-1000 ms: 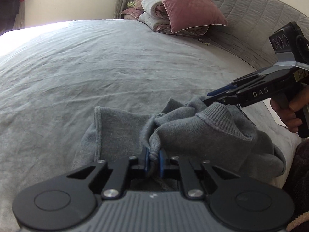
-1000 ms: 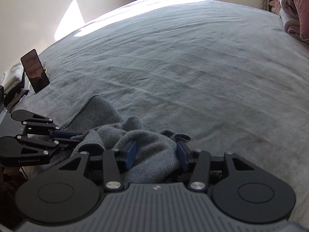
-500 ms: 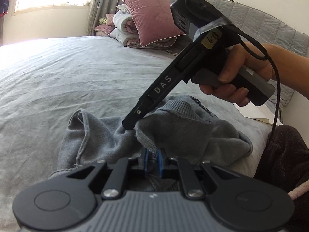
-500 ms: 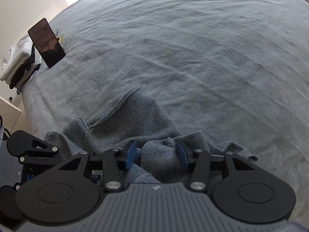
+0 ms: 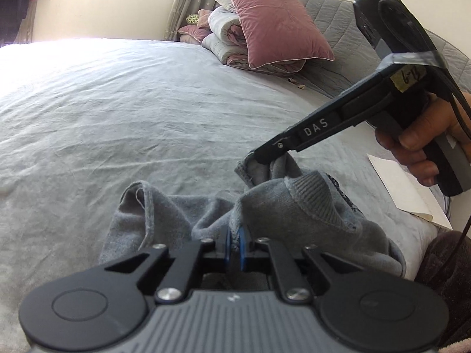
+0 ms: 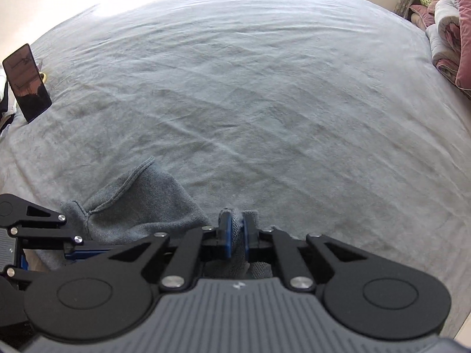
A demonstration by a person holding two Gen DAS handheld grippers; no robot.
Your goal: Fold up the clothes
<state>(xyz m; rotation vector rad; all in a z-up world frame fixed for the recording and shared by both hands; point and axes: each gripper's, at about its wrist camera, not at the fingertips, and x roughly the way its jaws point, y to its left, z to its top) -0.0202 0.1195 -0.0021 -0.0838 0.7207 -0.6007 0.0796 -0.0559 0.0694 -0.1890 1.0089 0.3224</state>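
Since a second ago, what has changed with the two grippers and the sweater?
The right gripper, open around the grey sweater before, has shut on a fold and lifted it. The left gripper stays clamped on its edge; the rest remains heaped on the bed.

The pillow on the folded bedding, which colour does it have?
Dusty pink; the pillow shows best in the left wrist view.

Wide bare bed (image 6: 265,103) is lying open ahead and far. A propped phone (image 6: 26,82) is standing at its left edge; the stacked pillows (image 5: 273,26) and folded quilt (image 5: 226,44) are blocking the far right corner.
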